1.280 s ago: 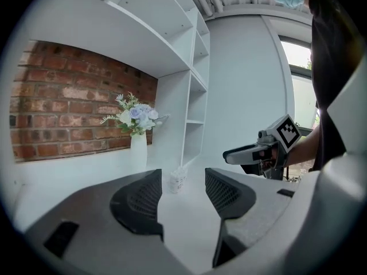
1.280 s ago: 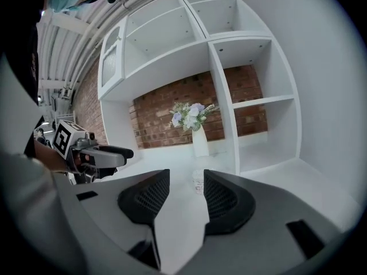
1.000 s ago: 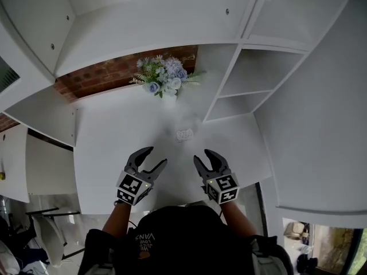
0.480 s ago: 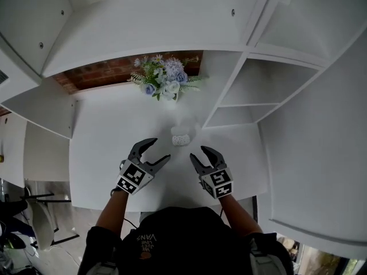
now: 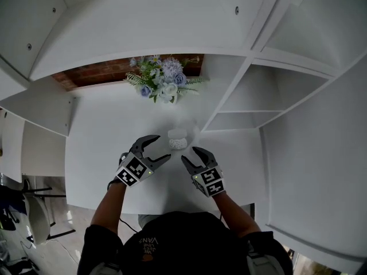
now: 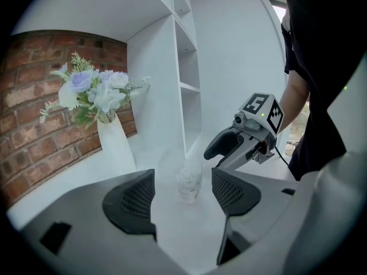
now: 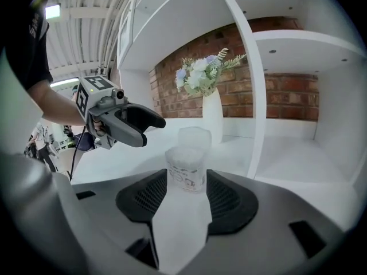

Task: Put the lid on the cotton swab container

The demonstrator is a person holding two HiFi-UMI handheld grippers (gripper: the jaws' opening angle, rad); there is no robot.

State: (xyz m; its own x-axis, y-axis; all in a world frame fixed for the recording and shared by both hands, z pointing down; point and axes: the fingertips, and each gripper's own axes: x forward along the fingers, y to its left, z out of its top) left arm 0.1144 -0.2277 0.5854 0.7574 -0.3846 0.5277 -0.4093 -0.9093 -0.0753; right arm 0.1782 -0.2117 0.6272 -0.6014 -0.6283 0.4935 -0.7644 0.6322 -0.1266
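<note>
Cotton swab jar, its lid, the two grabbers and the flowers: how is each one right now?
Cotton swab container: upright on the table, top open, swabs showing.
Lid: off, standing on the table right behind the container.
Left gripper: jaws opening, nothing held.
Right gripper: jaws opening, nothing held, container just ahead.
Flower vase: upright at the back.
</note>
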